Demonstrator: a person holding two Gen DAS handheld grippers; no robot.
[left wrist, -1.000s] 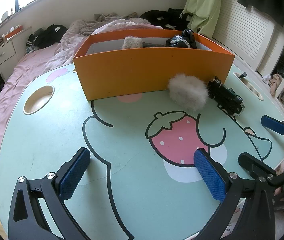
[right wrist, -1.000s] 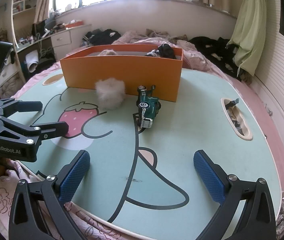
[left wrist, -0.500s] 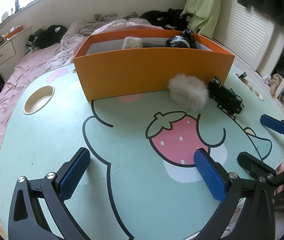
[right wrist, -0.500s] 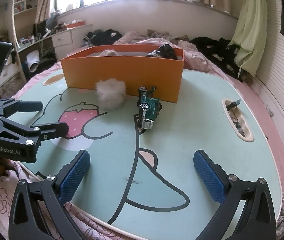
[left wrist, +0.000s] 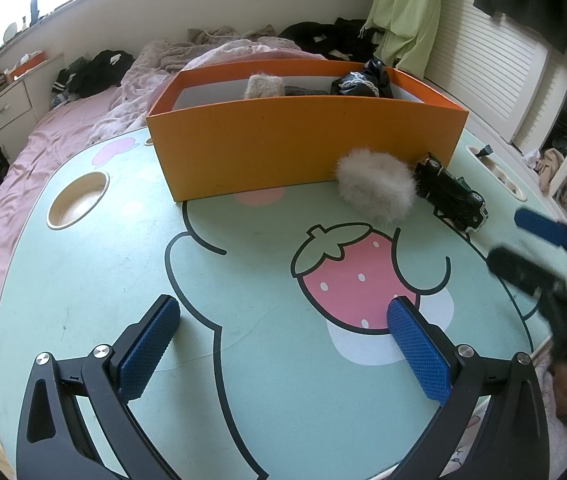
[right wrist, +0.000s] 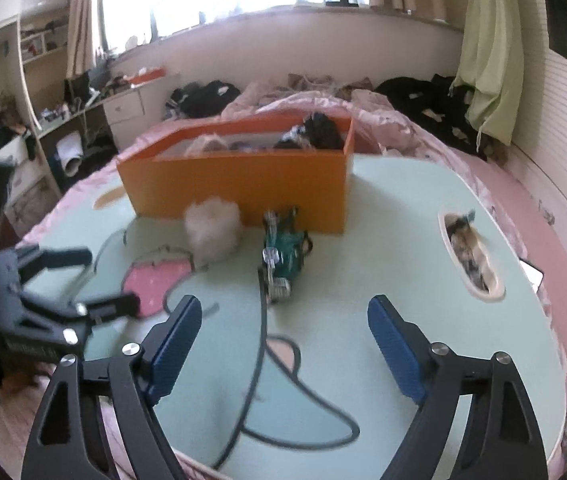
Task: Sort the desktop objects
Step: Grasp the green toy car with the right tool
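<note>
With the right gripper (right wrist: 283, 340) narrowing on nothing and the left gripper (left wrist: 283, 336) spread empty, the toy car (right wrist: 283, 256), just beside the fluffy ball (right wrist: 213, 232) before the orange box (right wrist: 243, 184), perhaps rolls if nudged.

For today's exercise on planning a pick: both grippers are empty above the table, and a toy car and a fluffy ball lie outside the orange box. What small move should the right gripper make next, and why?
Probably ease the right gripper forward to straddle the toy car. Its jaws are closing with nothing between them, and the car lies straight ahead, outside the orange box.
</note>
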